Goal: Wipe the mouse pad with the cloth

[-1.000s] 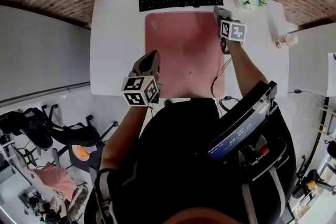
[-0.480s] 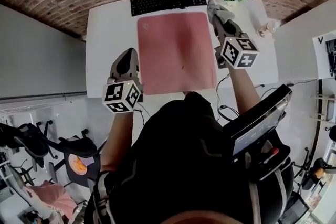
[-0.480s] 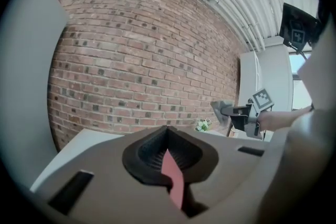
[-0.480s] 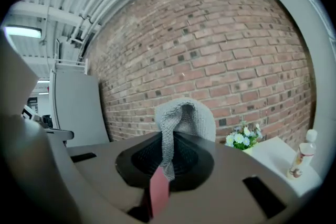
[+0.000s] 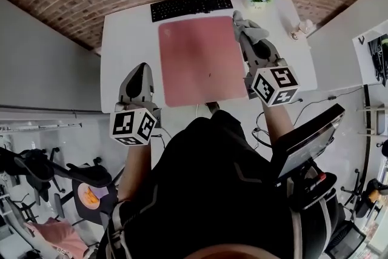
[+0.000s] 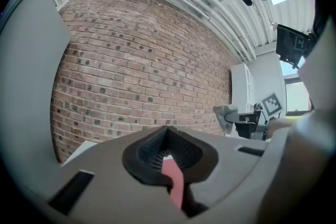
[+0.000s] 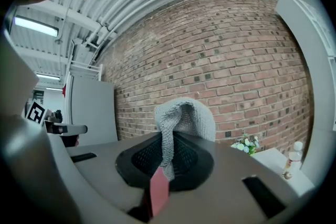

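Pulling back from the pad
Right tool, clamped on the cloth, has risen beside the pad's far right corner; left tool, closed and empty, has shifted left. Wiping looks finished.

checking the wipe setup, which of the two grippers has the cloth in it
The right gripper: its jaws are shut on the grey cloth. The left gripper is shut with nothing between its jaws.
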The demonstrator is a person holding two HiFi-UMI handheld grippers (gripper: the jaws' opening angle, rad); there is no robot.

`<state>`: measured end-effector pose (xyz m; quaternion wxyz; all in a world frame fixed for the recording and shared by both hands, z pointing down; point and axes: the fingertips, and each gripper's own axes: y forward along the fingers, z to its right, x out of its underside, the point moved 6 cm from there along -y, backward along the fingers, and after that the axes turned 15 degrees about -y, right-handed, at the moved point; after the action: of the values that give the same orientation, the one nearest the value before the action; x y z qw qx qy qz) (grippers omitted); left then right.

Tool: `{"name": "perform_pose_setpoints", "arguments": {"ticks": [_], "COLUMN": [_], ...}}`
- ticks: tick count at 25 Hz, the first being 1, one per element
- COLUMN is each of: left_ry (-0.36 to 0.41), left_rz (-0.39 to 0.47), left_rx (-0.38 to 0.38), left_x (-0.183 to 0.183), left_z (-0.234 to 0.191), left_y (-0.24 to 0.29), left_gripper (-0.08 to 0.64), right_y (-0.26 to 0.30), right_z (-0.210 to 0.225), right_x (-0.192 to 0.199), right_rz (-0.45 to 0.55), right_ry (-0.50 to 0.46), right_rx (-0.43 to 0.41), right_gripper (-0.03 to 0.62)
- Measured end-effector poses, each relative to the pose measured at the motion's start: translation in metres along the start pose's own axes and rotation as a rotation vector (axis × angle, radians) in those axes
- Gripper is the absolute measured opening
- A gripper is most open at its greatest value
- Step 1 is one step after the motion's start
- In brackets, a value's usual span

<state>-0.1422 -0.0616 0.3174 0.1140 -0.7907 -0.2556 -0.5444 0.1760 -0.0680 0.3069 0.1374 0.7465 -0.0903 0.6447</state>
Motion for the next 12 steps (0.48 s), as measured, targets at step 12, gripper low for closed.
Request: {"name": "perform_pose_setpoints", "arguments": {"ticks": [12], "left_ry": [0.038], "left_rz": [0.012], "left_rx": [-0.002], "left_x": [-0.009], "left_z": [-0.002], "left_y": [-0.037], "left_gripper": [0.002], "right_y": [-0.017], "right_z": [-0.033], "right_x": [-0.012], "right_rz": [0.019], "right_ry": [0.010], "right_rx": [0.021], "right_gripper": [0.029]}}
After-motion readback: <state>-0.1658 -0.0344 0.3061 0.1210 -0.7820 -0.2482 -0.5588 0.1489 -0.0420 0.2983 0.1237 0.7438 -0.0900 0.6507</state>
